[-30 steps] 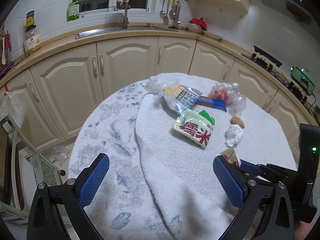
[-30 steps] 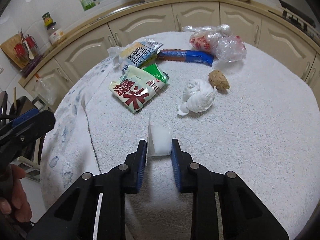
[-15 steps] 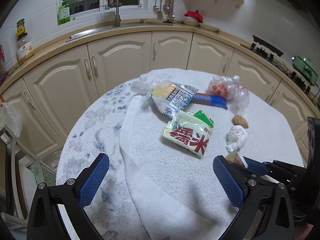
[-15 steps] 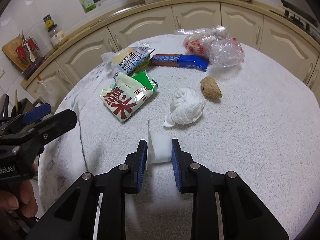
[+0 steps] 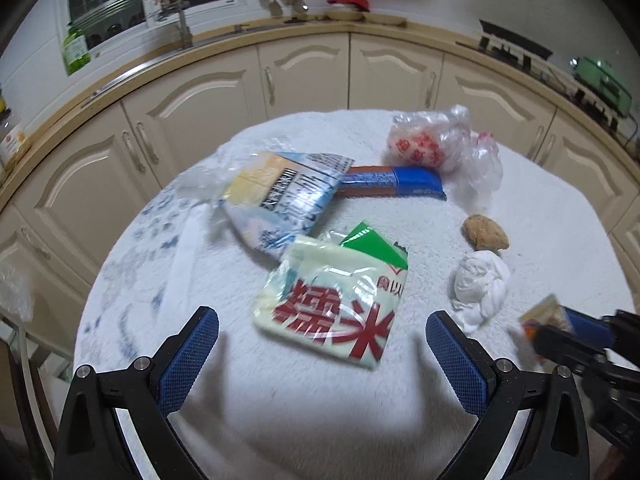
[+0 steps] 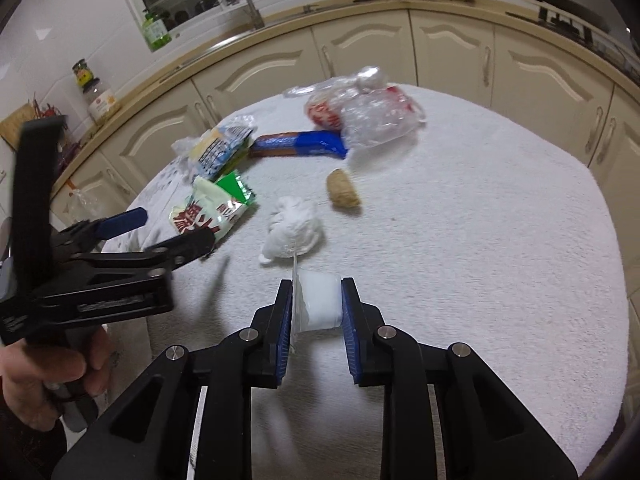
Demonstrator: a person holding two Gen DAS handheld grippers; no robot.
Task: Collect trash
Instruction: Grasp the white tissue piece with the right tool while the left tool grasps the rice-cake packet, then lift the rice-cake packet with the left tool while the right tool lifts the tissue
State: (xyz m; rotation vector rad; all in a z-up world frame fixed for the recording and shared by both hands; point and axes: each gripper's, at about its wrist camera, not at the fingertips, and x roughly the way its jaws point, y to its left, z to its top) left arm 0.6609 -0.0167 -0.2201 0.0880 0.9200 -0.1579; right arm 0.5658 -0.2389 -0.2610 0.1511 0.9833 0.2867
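A small white plastic cup [image 6: 319,303] is clamped between the blue pads of the right gripper [image 6: 316,308], its peeled lid standing up along the left pad. It is held clear of the towel-covered table [image 6: 500,240], probably so that it can be carried off as the first piece of trash; no bin is visible in either view.

The left gripper [image 5: 322,354] is spread wide with nothing between its pads, and it is aimed low over the table straight at the pale rice bag [image 5: 334,300] with red lettering. The wide opening is presumably kept because the flat bag is broad and must be taken by an edge.

The rest of the trash is left scattered on the towel: a blue-and-yellow wrapper [image 5: 280,200] partly under the rice bag, a long blue packet [image 5: 394,182] behind it, a crumpled clear bag [image 5: 444,148] with red print at the far side, a brown lump [image 5: 485,233], and a white wad [image 5: 480,284] just beside it. All of these are judged still to be collected.
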